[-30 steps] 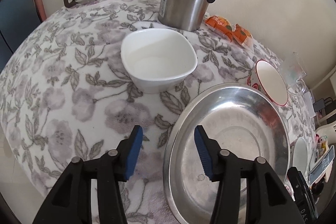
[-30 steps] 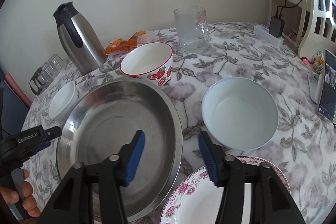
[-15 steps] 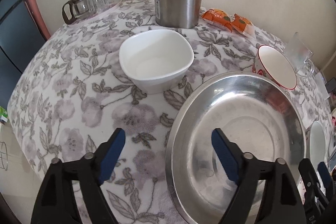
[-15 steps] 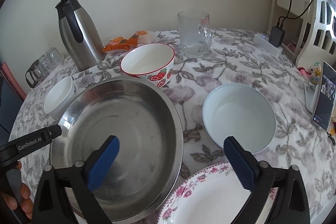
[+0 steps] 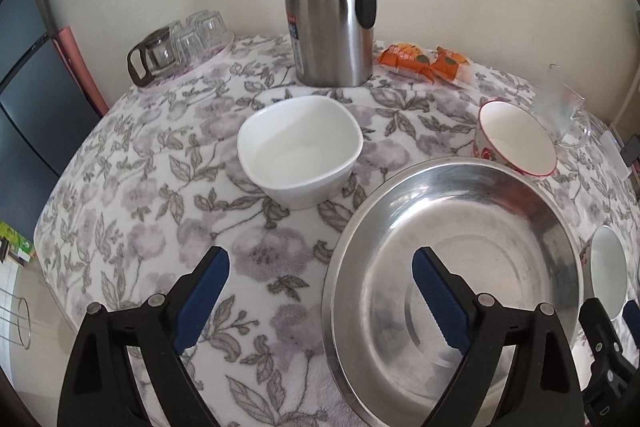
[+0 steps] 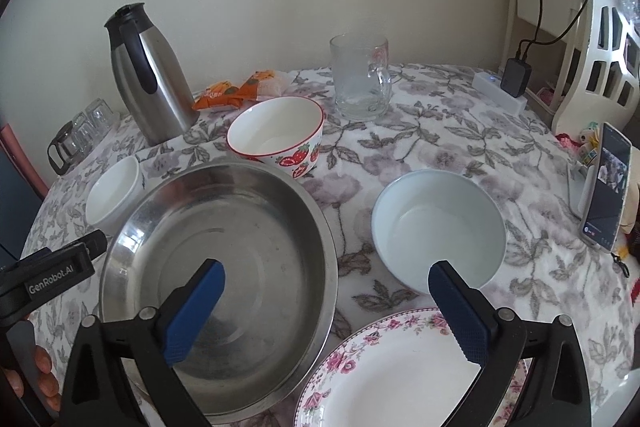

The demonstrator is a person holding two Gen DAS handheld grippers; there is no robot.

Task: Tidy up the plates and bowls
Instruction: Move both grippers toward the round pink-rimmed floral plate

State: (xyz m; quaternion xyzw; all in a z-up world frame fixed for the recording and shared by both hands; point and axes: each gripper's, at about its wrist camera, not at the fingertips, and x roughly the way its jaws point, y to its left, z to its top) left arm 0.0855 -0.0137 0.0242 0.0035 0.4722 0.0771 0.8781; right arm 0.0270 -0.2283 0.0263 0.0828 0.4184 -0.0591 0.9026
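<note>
Nearest, right wrist view: right gripper (image 6: 322, 301), jaws spread to their widest, nothing between the pads; hovering above the seam between two dishes.
Below it, at the near table edge: floral plate (image 6: 384, 379), pink-rimmed, flat on the cloth, its rim touching or just under the edge of the steel basin (image 6: 224, 267).
Nearest, left wrist view: left gripper (image 5: 320, 291), jaws opening, nothing held; one pad over bare cloth, the other over the basin's near rim.
Steel basin: wide, shallow, empty, centre of the near table.
Beyond the plate: pale round bowl (image 6: 438, 231), empty, apart from the basin.
Left of the basin: white square bowl (image 5: 300, 151), empty, just beside the rim.
Behind the basin: strawberry bowl (image 6: 276, 135), red-rimmed, its foot just beside or touching the far rim.
Farther back: steel thermos jug (image 5: 330, 7), glass mug (image 6: 360, 83), orange snack packets (image 5: 424, 61), small glasses with a glass pot (image 5: 176, 47), phone on a stand (image 6: 606, 187).
Step judged: start of the sorting; no dish yet gripped or stacked.
Next move, judged: choice of one bowl, jaws straddling its rim, firm closing before lifting; glazed rims likely slippery, basin too broad for a single grip.
</note>
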